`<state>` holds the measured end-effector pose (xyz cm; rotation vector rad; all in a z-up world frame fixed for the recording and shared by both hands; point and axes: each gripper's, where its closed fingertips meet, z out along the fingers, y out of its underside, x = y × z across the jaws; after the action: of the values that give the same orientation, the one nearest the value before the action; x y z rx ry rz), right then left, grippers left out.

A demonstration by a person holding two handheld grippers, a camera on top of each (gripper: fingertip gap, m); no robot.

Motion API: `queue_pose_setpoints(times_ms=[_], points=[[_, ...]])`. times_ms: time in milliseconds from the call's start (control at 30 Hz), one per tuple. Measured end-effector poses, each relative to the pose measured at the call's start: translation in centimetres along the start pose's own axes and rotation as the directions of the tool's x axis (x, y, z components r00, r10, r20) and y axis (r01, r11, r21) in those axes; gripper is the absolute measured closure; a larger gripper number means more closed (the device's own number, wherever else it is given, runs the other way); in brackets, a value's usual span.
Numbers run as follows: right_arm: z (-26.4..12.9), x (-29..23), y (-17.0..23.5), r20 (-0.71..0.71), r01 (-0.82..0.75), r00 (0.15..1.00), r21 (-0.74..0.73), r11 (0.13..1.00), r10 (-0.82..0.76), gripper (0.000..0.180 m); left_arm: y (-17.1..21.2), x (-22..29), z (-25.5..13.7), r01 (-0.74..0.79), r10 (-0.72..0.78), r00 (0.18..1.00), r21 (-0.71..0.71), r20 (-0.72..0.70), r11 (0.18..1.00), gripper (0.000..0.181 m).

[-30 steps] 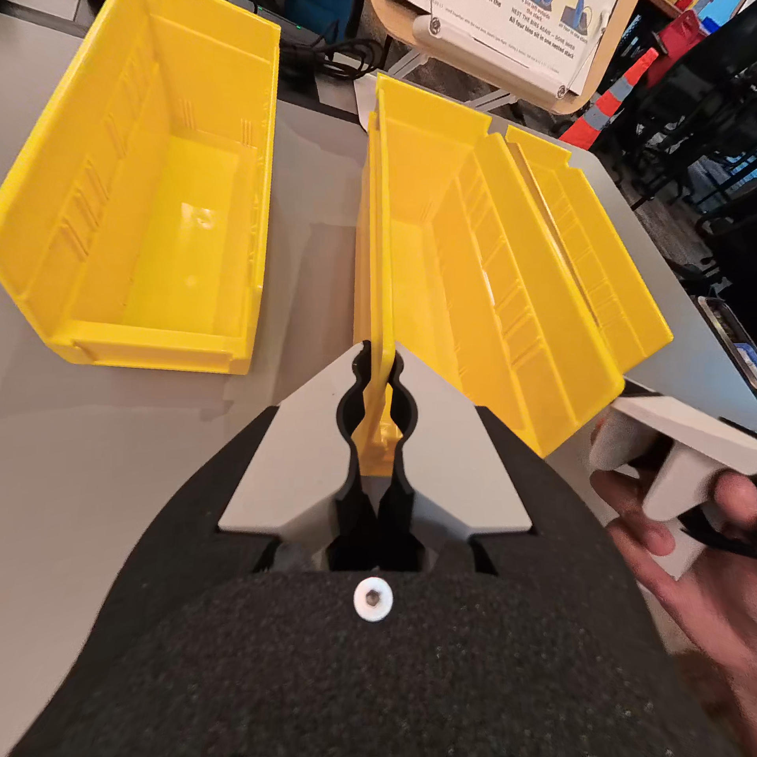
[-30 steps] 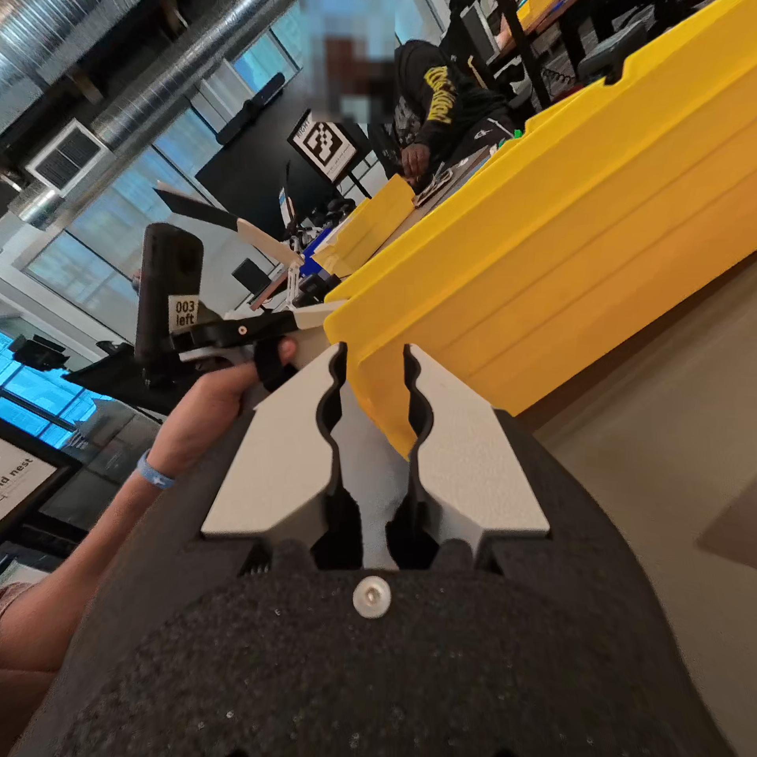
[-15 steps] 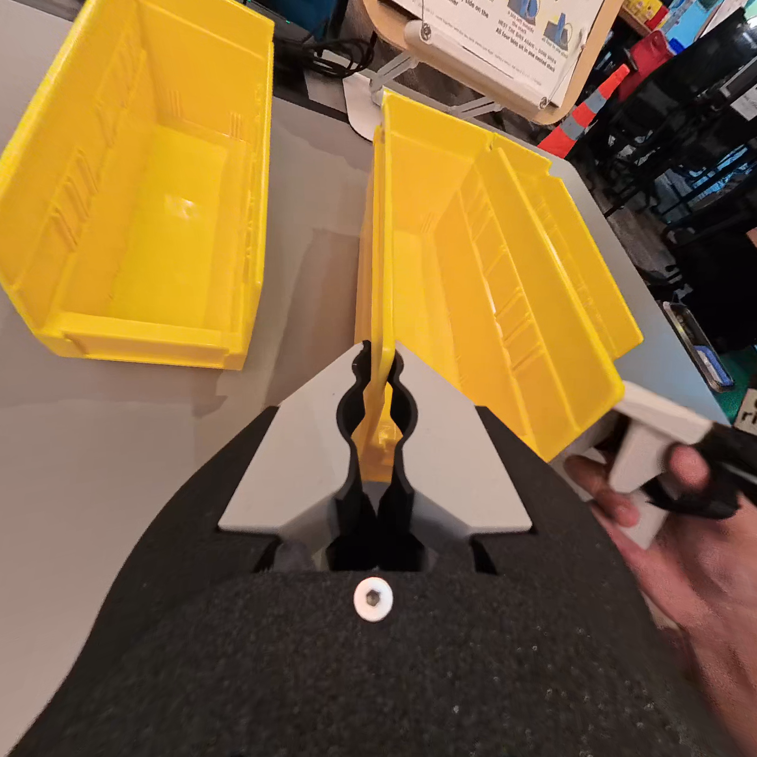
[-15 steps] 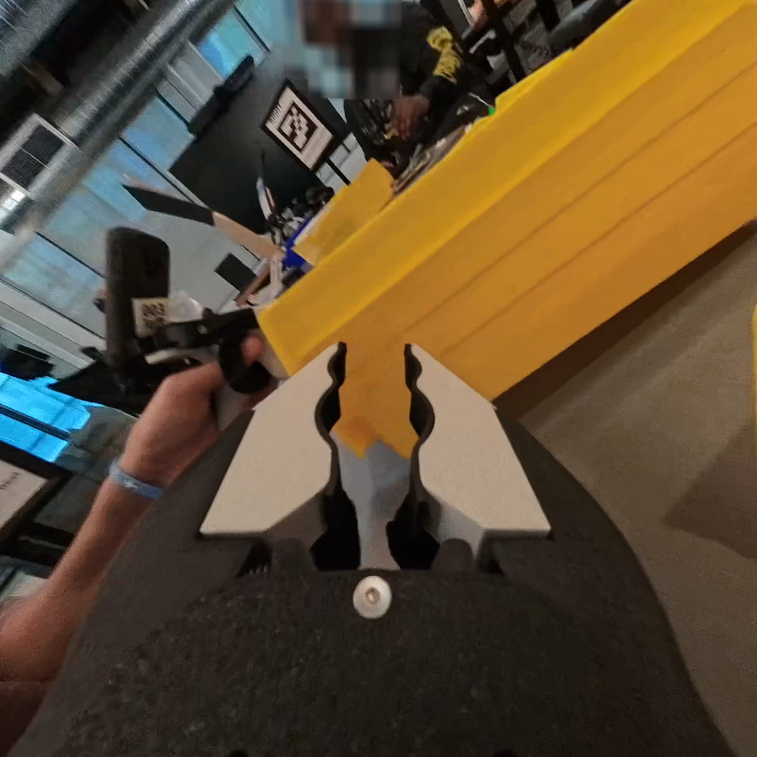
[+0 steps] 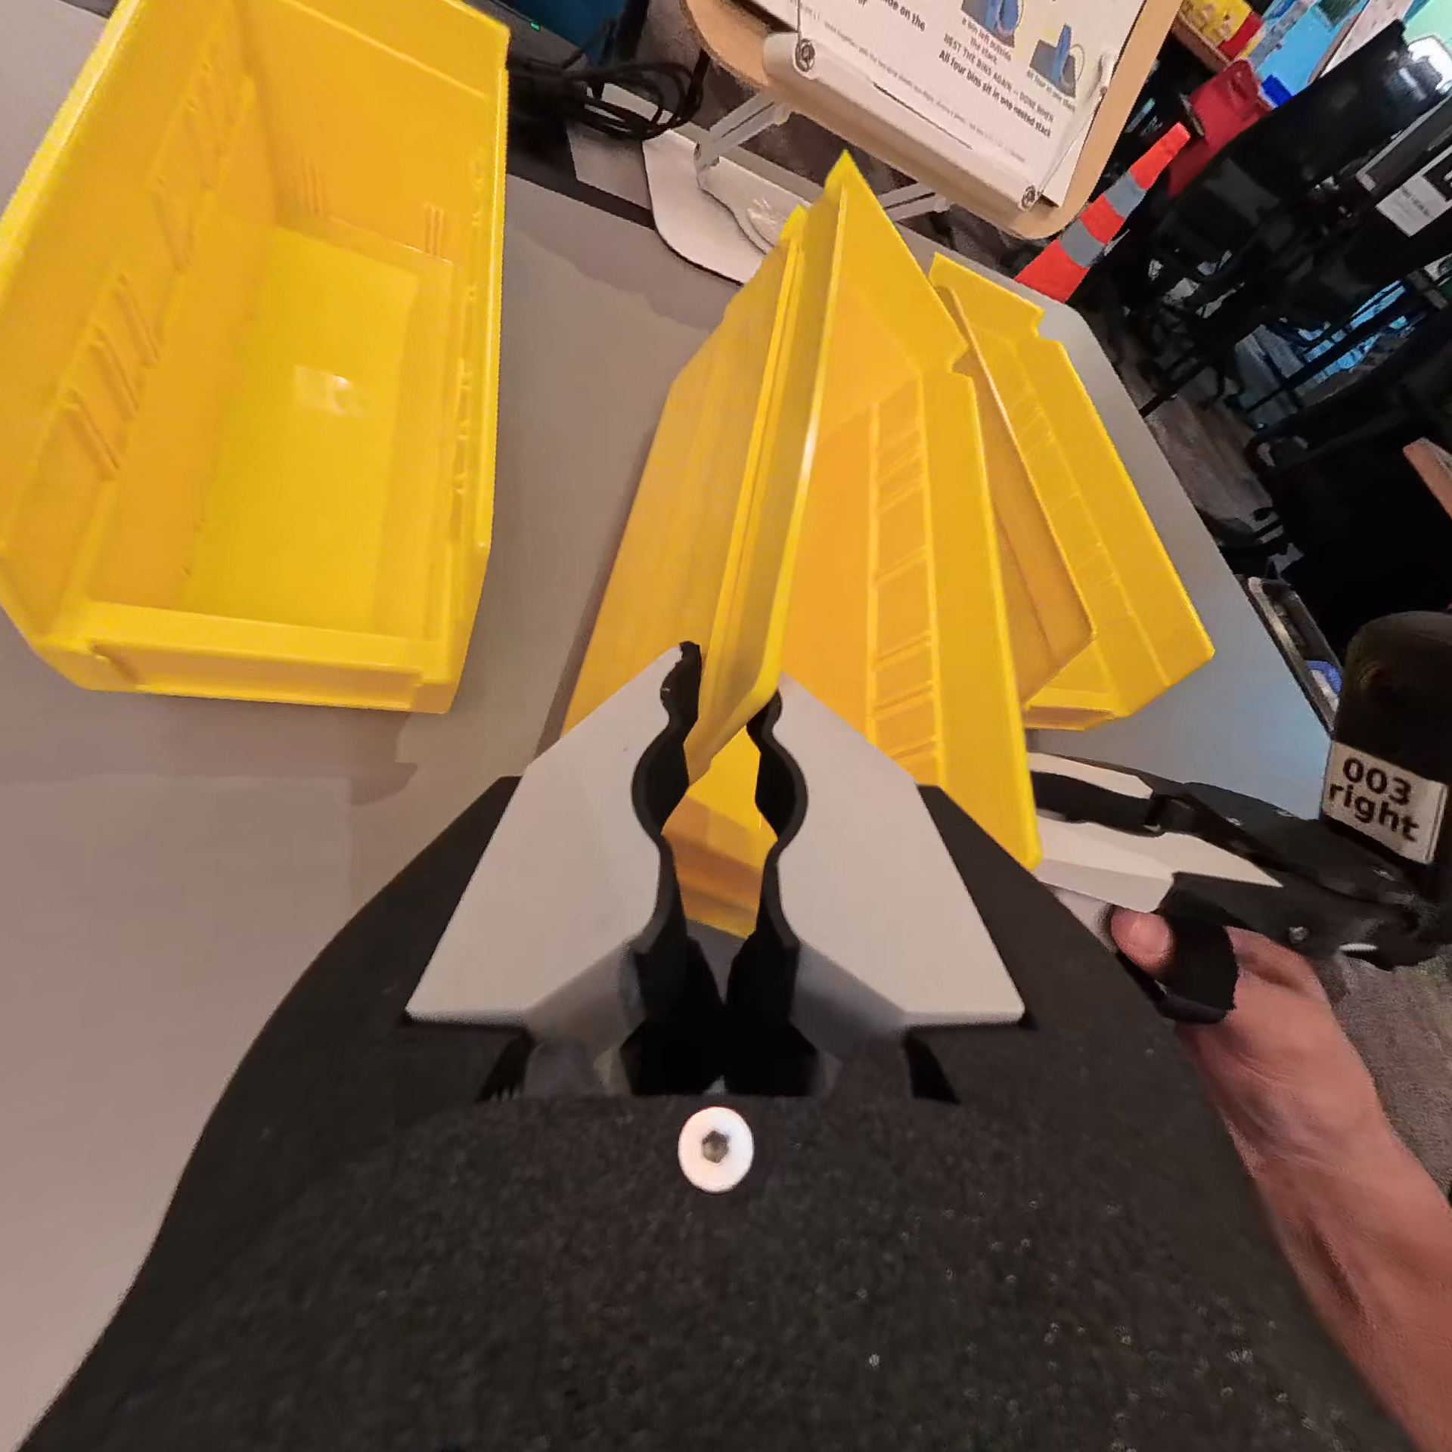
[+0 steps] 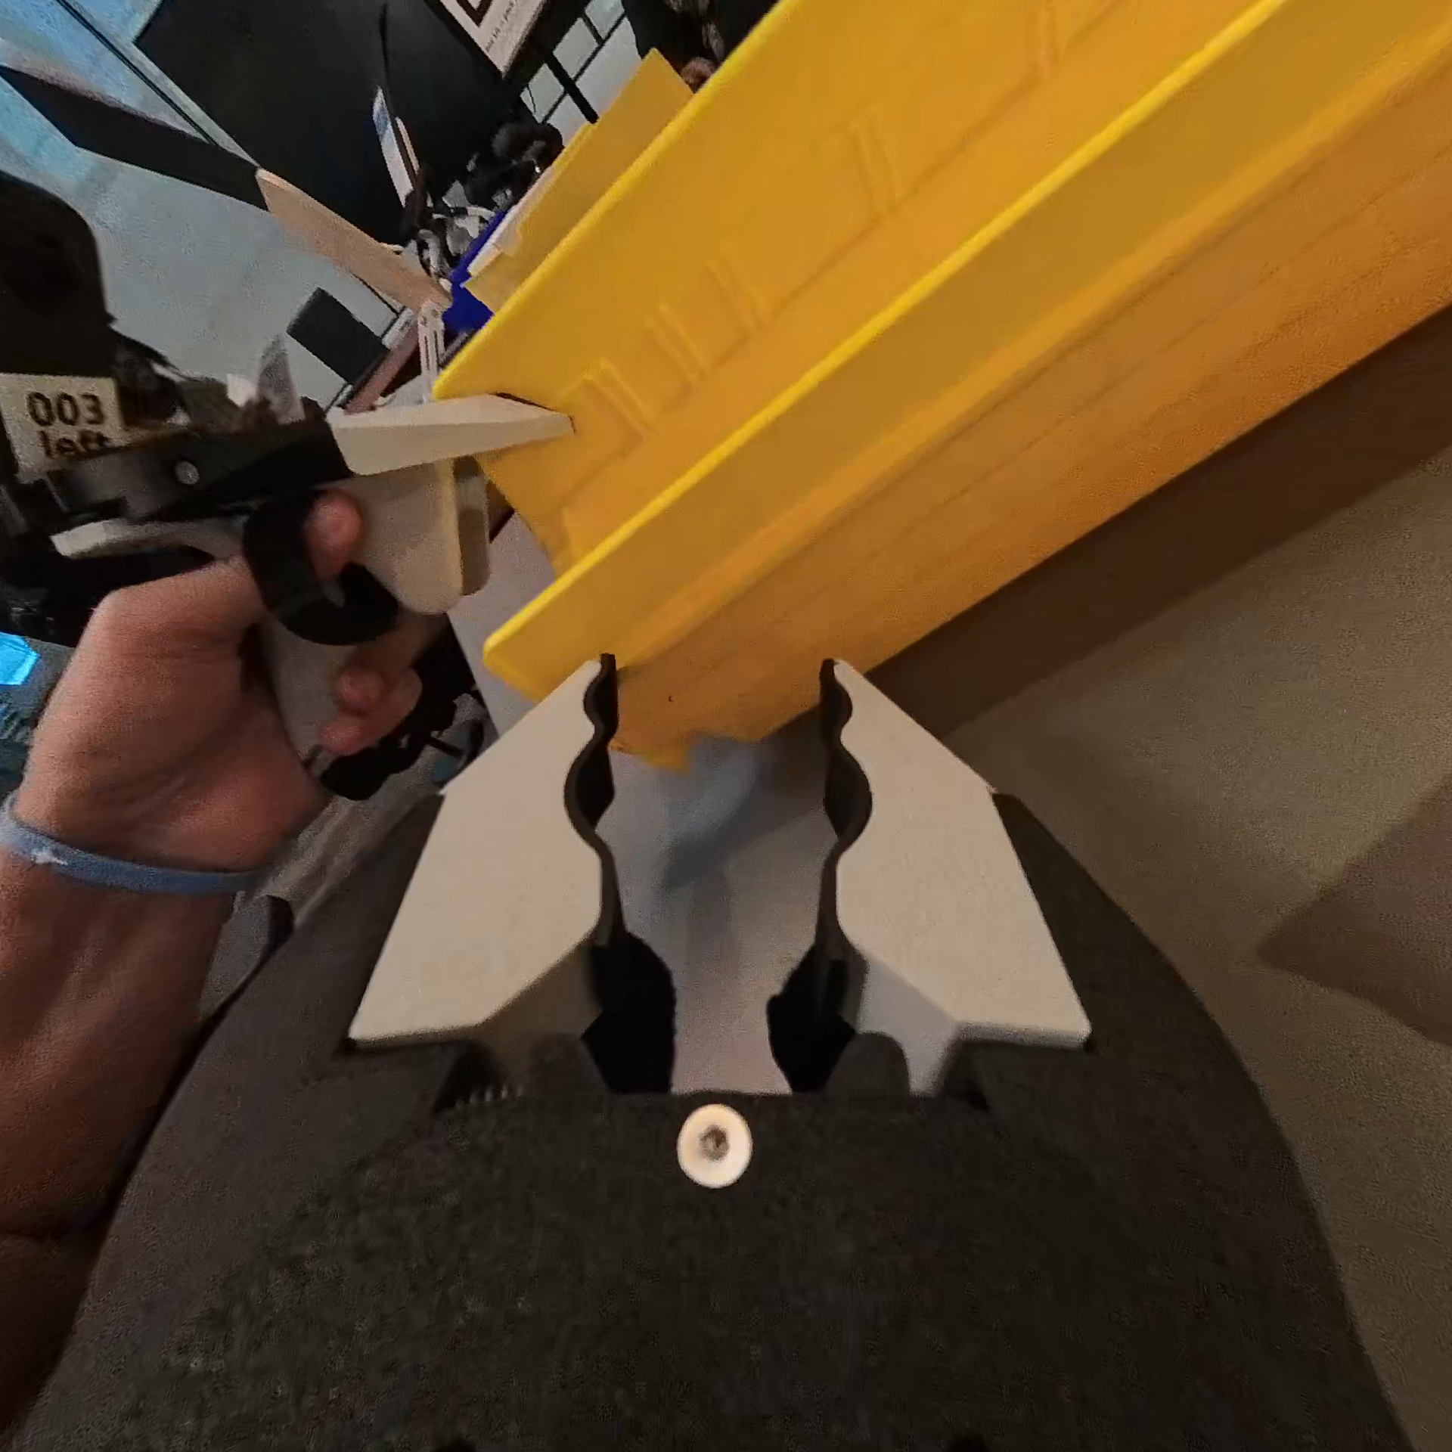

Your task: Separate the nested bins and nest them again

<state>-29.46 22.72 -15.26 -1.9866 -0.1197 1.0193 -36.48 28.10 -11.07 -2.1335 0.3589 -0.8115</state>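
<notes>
Bin [image 5: 774, 503] newly tilted in left tool [image 5: 727, 691]

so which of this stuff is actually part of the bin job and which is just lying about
Part of the job:
- tilted bin clamped by left gripper
- bins under it
- separate bin
- right gripper, open

Lying about:
- instruction sheet on stand
- traffic cone
- black cables

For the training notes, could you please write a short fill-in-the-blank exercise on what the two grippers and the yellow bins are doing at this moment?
1. The left gripper is shut on the side wall of the ____ bin, which is tilted.
2. The right gripper has its fingers ____, at the corner of the lower bin.
3. The separate bin rests upright on the grey ____.

Missing words: upper; open; table
</notes>
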Motion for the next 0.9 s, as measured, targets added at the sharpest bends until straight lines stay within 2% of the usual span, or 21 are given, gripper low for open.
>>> queue_pose_setpoints(times_ms=[133,267,333,400,600,700,767,833,900], points=[[0.5,0.4,0.3,-0.062,0.062,0.996,-0.048,0.997,-0.065,0.128,0.1,-0.4,-0.1,0.026,-0.026,1.0,0.007,0.0,1.0,0.172],[0.3,-0.3,-0.8,0.004,0.002,1.0,-0.009,1.0,-0.002,0.128,0.3,-1.2,0.1,-0.05,0.05,0.998,0.002,0.045,0.999,0.174],[-1.2,-0.8,-2.9,0.05,-0.029,0.998,0.051,0.998,0.027,0.131,1.2,-1.1,0.6,-0.061,0.061,0.998,-0.015,0.033,0.998,0.177],[-3.3,-1.0,-4.8,0.047,0.013,0.999,0.117,0.993,-0.019,0.131,2.0,-1.1,1.0,-0.02,0.021,1.0,-0.018,0.013,1.0,0.177],[-9.5,-0.2,-7.9,-0.102,0.133,0.989,0.242,0.961,-0.112,0.13,2.5,-0.7,1.3,-0.025,0.024,0.998,0.024,0.056,0.999,0.172],[-10.6,0.6,-7.5,-0.185,0.167,0.974,0.2,0.966,-0.13,0.127,3.2,1.5,1.6,-0.001,0.001,1.0,0.009,-0.022,1.0,0.15],[-10.4,0.7,-7.7,-0.193,0.134,0.975,0.126,0.983,-0.108,0.12,4.0,3.4,1.8,-0.061,0.059,0.996,-0.016,-0.069,0.998,0.14],[-9.5,1.1,-8.3,-0.231,0.128,0.965,-0.011,0.992,-0.127,0.108,4.8,5.4,2.1,-0.142,0.136,0.984,-0.047,-0.119,0.989,0.134],[-8.1,2.1,-10.1,-0.298,0.164,0.931,-0.173,0.971,-0.211,0.096,5.7,8.0,2.4,-0.203,0.183,0.959,-0.071,-0.217,0.977,0.117]])
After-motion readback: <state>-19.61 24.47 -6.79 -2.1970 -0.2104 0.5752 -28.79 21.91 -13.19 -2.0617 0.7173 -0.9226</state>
